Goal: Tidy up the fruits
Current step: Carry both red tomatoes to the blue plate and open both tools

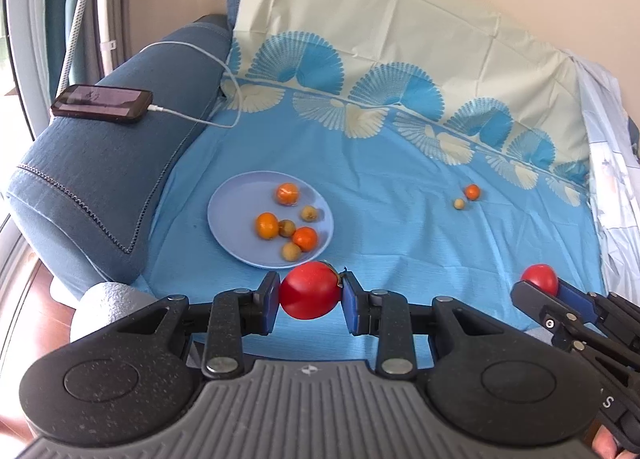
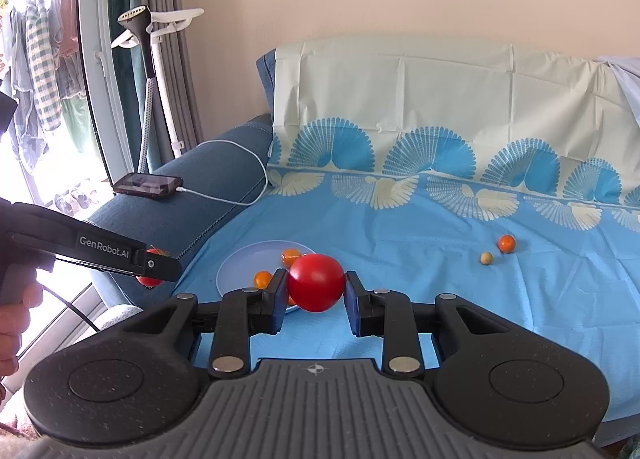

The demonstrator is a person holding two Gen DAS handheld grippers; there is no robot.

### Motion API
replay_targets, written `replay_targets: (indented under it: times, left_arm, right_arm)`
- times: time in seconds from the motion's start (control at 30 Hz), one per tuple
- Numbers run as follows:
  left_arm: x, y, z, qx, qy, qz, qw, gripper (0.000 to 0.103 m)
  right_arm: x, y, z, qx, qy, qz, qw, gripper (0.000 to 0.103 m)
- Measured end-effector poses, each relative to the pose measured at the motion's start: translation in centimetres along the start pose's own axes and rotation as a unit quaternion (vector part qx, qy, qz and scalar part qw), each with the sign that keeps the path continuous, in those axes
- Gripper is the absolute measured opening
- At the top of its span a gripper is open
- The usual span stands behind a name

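My left gripper [image 1: 310, 297] is shut on a red tomato [image 1: 309, 290] just in front of the pale blue plate [image 1: 228, 215]. The plate holds three small oranges [image 1: 267, 225] and three small tan fruits [image 1: 291, 251]. My right gripper [image 2: 316, 285] is shut on another red tomato [image 2: 316, 282]; it also shows at the right of the left wrist view [image 1: 540, 278]. One small orange [image 1: 472, 192] and one tan fruit [image 1: 459, 203] lie loose on the blue cloth, far right. The left gripper and its tomato [image 2: 149, 279] show at the left of the right wrist view.
A blue patterned cloth [image 1: 400, 187] covers the sofa seat and backrest. A phone [image 1: 102, 103] on a white charging cable [image 1: 224, 71] lies on the blue armrest [image 1: 120, 179] left of the plate. A garment steamer stand [image 2: 152, 71] and curtains stand beyond the armrest.
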State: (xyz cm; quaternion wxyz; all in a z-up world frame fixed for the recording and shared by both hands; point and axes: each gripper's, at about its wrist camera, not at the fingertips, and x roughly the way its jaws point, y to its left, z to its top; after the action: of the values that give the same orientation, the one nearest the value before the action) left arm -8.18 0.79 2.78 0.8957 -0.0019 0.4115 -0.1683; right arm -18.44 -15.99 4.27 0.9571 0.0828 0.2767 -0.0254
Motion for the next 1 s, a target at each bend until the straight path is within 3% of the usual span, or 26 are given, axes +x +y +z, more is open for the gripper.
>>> replay_targets:
  times: [0.17, 0.67, 1.0]
  left_arm:
    - [2.5, 2.1, 1.2, -0.024, 0.023, 0.016, 0.9993, 0.036]
    - [8.8, 6.4, 5.8, -0.055, 0.037, 0.06, 0.996, 0.036]
    - [16.7, 8.7, 8.0, -0.078, 0.078, 0.088, 0.99, 0.036]
  right_arm:
    - [2.4, 0.3, 0.3, -0.003, 0.022, -0.004, 1.0, 0.031]
    - [11.0, 2.5, 2.5, -0.012, 0.068, 0.017, 0.997, 0.031]
    - [19.1, 4.3, 2.8, -0.026, 0.101, 0.024, 0.994, 0.031]
